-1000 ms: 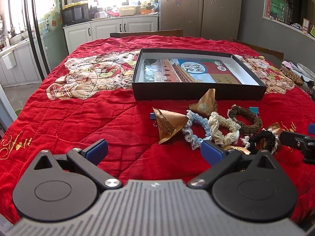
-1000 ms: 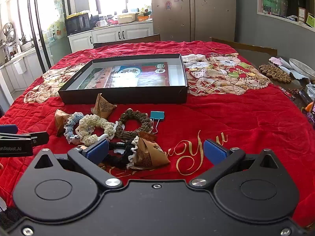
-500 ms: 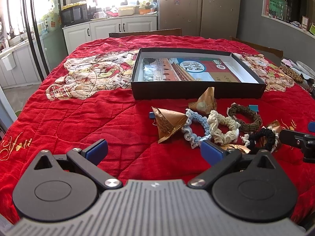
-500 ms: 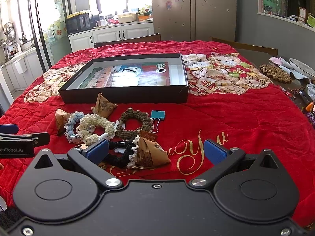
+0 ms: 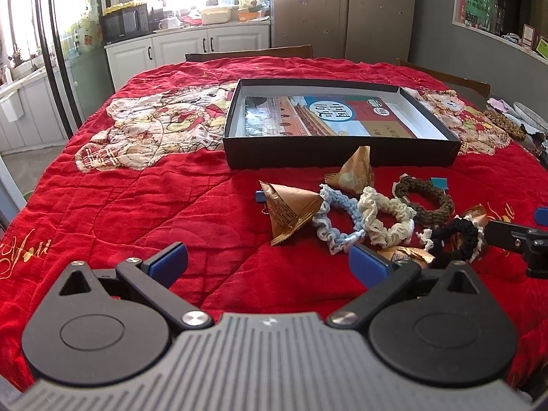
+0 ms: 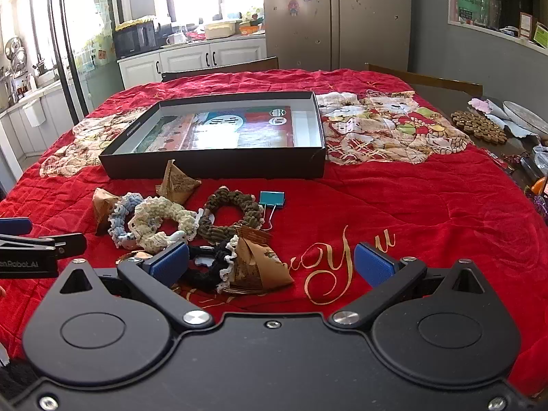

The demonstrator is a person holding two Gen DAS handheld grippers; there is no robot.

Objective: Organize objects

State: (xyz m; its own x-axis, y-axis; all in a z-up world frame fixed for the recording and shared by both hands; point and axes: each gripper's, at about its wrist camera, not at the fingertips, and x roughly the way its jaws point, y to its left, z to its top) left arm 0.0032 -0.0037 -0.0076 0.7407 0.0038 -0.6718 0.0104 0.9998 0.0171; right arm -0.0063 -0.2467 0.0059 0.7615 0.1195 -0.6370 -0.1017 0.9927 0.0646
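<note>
2 blue-tipped fingers of the left gripper (image 5: 267,263) sit low in the left wrist view, spread wide with nothing between them. Under them is a red quilt (image 5: 137,212). A black box (image 5: 339,152) with a picture sheet inside lies in the upper middle. Just below the box stands a gold paper pyramid (image 5: 352,173). A bigger brown paper pyramid (image 5: 291,210) lies in the middle of the frame, touching a blue scrunchie (image 5: 337,221). A cream scrunchie (image 5: 385,219) overlaps the blue one. To its right is a brown scrunchie (image 5: 424,198), and lower right a black scrunchie (image 5: 455,236). At the right edge a finger of the right gripper (image 5: 513,239) pokes in.

In the right wrist view, the right gripper (image 6: 272,265) is at the bottom, fingers wide apart and empty. The black scrunchie (image 6: 212,263) and a brown paper pyramid (image 6: 260,263) lie just past its left finger. Above them, in the left middle, are the brown scrunchie (image 6: 229,217), the cream scrunchie (image 6: 161,219) and the blue scrunchie (image 6: 123,214), bunched together. A teal binder clip (image 6: 272,198) lies just right of the brown scrunchie. The black box (image 6: 219,164) is in the upper middle. The left gripper (image 6: 30,243) shows at the left edge.
</note>
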